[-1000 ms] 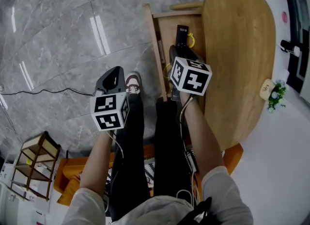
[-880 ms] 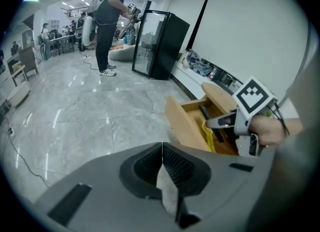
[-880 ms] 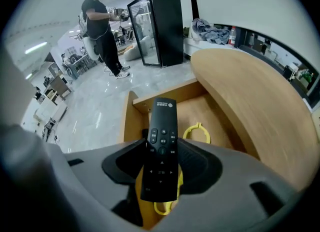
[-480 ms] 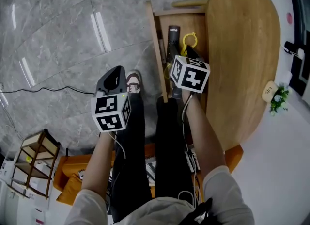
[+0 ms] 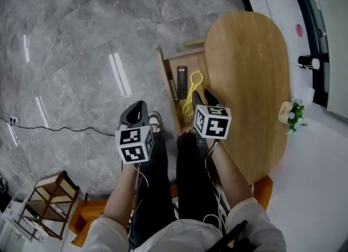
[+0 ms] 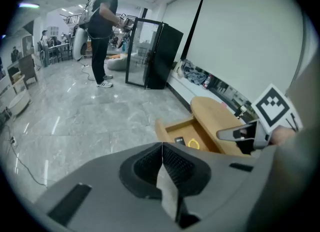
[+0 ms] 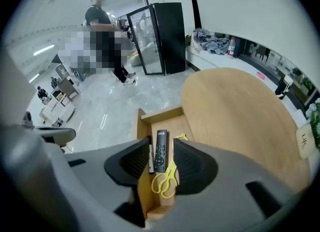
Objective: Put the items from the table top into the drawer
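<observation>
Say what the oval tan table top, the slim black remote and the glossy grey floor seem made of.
Oval tan table top: wood or veneer, matte, faint grain. Slim black remote: likely plastic, matte, small buttons. Glossy grey floor: polished stone or tile, veined, reflecting lights.

In the right gripper view I lose part of the drawer (image 7: 162, 115). The right gripper (image 7: 161, 143), whose jaws have just been closing a little with nothing between them, covers its near end. One pad hides the middle of the yellow scissors (image 7: 171, 168). The other partly covers a slim stick (image 7: 150, 159) beside the remote (image 7: 161, 150), and I can't tell what that stick is. From the head camera, the marker cube (image 5: 213, 121) covers the drawer's near end too. The print on the small tag (image 5: 285, 111) at the table (image 5: 244, 55) edge is too small for me to read.
</observation>
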Demonstrator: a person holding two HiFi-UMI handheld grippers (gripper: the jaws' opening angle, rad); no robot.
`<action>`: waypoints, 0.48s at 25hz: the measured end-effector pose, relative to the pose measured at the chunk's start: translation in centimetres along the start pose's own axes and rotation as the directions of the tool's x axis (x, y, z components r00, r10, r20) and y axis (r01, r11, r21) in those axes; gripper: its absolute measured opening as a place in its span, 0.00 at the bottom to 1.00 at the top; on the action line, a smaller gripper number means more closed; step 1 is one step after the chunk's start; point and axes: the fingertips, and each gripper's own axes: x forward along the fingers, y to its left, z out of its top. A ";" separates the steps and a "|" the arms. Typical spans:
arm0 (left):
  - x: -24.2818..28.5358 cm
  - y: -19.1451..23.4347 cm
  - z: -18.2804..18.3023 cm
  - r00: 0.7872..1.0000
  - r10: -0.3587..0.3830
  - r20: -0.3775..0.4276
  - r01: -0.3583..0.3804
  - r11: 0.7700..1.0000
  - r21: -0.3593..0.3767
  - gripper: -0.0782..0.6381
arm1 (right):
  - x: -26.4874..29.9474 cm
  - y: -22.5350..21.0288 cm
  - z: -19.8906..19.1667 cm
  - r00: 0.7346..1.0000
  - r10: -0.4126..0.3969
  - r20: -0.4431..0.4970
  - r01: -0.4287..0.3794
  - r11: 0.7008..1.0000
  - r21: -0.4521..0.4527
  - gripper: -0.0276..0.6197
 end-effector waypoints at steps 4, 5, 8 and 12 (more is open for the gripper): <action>-6.0 -4.1 5.7 0.999 -0.032 0.041 0.032 0.999 -0.004 0.12 | -8.4 -1.7 1.4 1.000 -0.024 0.008 0.024 0.998 0.055 0.19; -7.3 -5.2 7.9 0.996 -0.051 0.069 0.051 0.999 0.005 0.12 | -10.3 -2.1 2.6 0.999 -0.036 0.030 0.034 0.996 0.080 0.16; -11.7 -8.4 14.0 0.983 -0.116 0.143 0.111 0.993 0.043 0.12 | -16.5 -3.5 5.9 0.990 -0.087 0.106 0.070 0.986 0.154 0.08; -18.7 -12.7 18.8 0.961 -0.176 0.213 0.164 0.984 0.076 0.12 | -25.3 -5.2 7.4 0.974 -0.139 0.179 0.096 0.969 0.228 0.03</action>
